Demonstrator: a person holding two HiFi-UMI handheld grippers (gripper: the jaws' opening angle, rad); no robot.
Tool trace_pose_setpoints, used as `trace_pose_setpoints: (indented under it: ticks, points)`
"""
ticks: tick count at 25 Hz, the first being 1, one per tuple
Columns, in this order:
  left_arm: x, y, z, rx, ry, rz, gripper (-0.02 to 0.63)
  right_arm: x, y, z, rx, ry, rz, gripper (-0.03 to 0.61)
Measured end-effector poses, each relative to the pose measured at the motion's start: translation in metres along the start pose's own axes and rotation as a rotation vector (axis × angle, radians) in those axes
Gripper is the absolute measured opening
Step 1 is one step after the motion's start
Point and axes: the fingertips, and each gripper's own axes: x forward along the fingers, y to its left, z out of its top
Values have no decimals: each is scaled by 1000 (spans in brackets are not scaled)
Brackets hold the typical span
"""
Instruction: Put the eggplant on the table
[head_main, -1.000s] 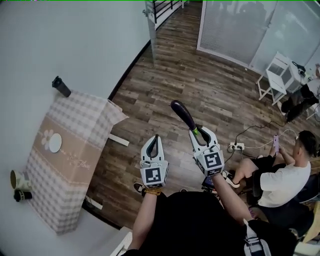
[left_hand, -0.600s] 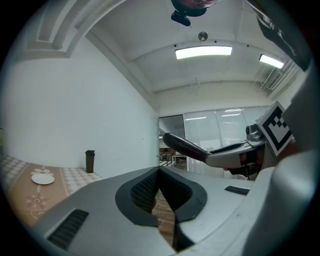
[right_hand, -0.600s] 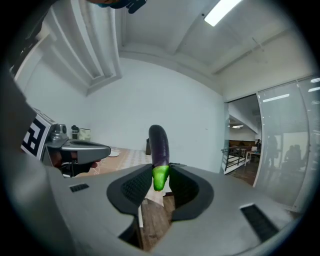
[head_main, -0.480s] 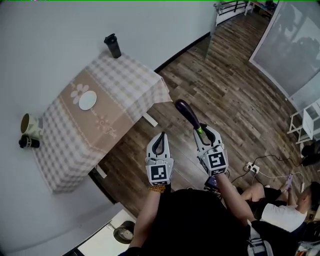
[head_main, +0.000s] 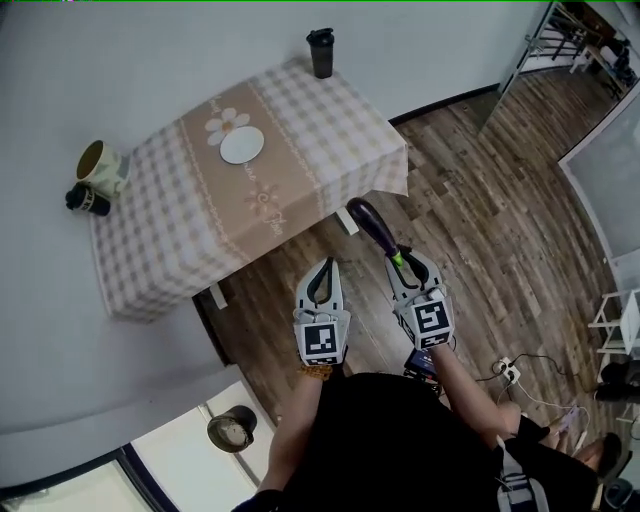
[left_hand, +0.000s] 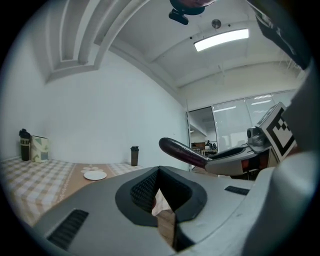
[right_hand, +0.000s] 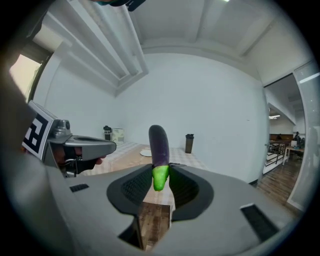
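Wooden floor (head_main: 480, 200) lies under both grippers. The right gripper (head_main: 403, 264) clamps its jaws on the green stem end of the eggplant (head_main: 371, 225), whose purple body juts up past the tips. Just beside it, the left gripper (head_main: 322, 268) has its jaws together with nothing between them. Ahead of both stands the checked table (head_main: 330, 130), bearing a white plate (head_main: 242, 146) and a dark bottle (head_main: 320, 52).

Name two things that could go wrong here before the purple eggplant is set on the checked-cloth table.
1. The right gripper pinches the long purple eggplant only at its green stem end, so the body may swing or slip out.
2. The eggplant hangs over the wooden floor, short of the table with the checked cloth; letting go now would likely drop it there.
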Motion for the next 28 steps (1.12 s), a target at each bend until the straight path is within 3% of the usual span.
trace_pose_setpoints:
  ticks: [10,17,21,28]
  points:
    - [-46,57,-5,-13,12,152,3,32,70,-8,-23,37,170,114]
    - [-38,118,-10,-41,1,232,3,85,95,4,-70,44,233,114]
    - [-33,154,25,-48,-30,253,3,105,103,46,-107,31,241,114]
    - [-5,225,34,-35,-98,245,3,173,107,86,-172,-31,185,114]
